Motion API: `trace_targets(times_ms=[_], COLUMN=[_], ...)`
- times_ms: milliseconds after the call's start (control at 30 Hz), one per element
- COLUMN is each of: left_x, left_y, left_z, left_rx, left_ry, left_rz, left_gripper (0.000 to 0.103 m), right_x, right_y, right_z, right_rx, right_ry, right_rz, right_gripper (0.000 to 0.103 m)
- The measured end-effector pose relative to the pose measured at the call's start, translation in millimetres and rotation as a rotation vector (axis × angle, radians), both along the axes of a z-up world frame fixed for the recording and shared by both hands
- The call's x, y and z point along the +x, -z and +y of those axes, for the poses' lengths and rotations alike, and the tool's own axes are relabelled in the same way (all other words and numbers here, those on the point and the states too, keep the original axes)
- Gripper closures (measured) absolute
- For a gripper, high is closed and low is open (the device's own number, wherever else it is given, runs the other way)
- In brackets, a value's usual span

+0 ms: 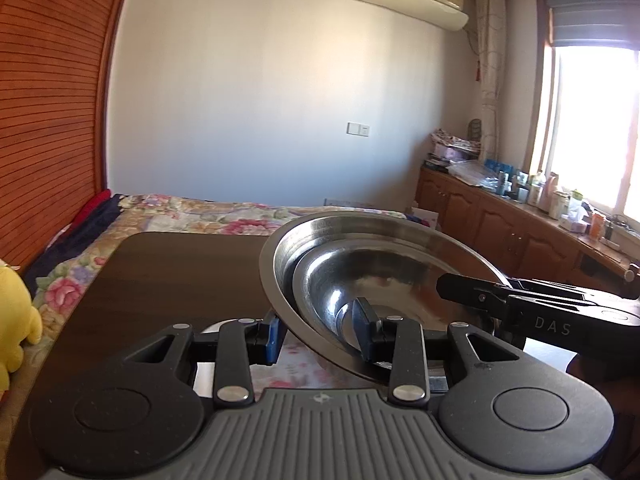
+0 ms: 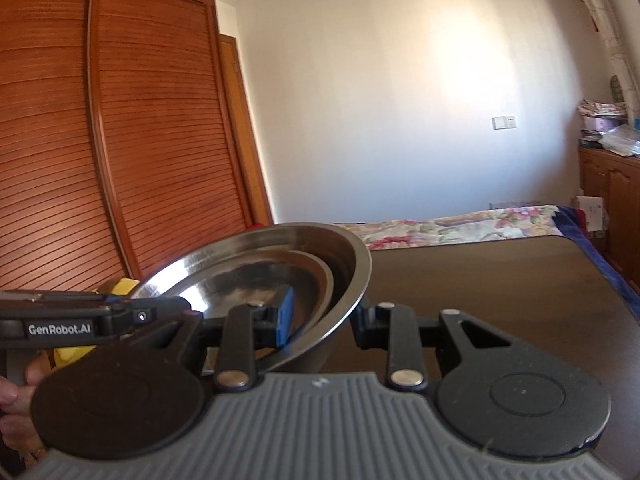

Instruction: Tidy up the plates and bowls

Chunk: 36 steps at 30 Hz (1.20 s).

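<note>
Partly hidden: the underside of the large round stainless-steel basin (image 1: 380, 236) shows in neither view, so what bears its weight beyond the grips cannot be told. Left gripper (image 1: 320, 334): jaws narrowed onto the basin's near rim, one blue pad (image 1: 273, 338) outside the wall, the other inside; holding it. Right gripper (image 2: 322, 322): likewise clamped on the opposite rim, blue pad (image 2: 285, 316) inside the wall, outer finger mostly hidden behind the steel. Basin tilted, lifted above the dark brown wooden table (image 1: 168, 280). Nested inside it, a smaller shallow steel bowl (image 1: 360, 280); whether more dishes lie beneath is unclear. Count: two steel vessels seen, two grippers. Beyond the table, a floral-quilted bed (image 1: 192, 216); left of the table, a yellow plush toy (image 1: 14, 320), cut off by the frame edge.
</note>
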<state>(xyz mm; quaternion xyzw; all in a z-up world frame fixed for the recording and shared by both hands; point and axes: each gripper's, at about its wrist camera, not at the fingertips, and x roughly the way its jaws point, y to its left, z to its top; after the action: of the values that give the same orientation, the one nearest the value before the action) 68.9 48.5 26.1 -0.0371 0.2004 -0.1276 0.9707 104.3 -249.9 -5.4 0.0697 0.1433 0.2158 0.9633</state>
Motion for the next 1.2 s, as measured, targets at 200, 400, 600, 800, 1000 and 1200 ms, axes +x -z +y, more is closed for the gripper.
trace_targets(times_ms=[200, 400, 600, 800, 1000, 1200], left_x=[-3.8, -5.1, -5.1, -4.0, -5.4, -5.6], left_y=[3.4, 14.2, 19.0, 22.8, 25.8, 25.6], left_z=[19.0, 30.4, 34.5, 37.2, 37.9, 35.8], left_rx=[0.005, 0.001, -0.004, -0.009, -0.01, -0.007], left_ry=[-0.039, -0.062, -0.067, -0.071, -0.077, -0.078], left_rz=[0.016, 0.042, 0.059, 0.072, 0.08, 0.085], left_gripper=[0.065, 0.065, 0.065, 0.065, 0.065, 0.065], right_x=[1.8, 1.5, 0.2, 0.5, 1.6, 2.4], right_y=[-1.1, 2.9, 7.4, 11.0, 14.0, 16.0], right_z=[20.2, 37.1, 49.3, 54.9, 58.6, 61.1], right_rx=[-0.014, -0.027, -0.048, -0.055, -0.067, -0.07], right_ry=[-0.047, -0.085, -0.096, -0.097, -0.099, -0.102], right_rz=[0.005, 0.026, 0.047, 0.07, 0.086, 0.095], right_gripper=[0.071, 0.071, 0.071, 0.071, 0.071, 0.071])
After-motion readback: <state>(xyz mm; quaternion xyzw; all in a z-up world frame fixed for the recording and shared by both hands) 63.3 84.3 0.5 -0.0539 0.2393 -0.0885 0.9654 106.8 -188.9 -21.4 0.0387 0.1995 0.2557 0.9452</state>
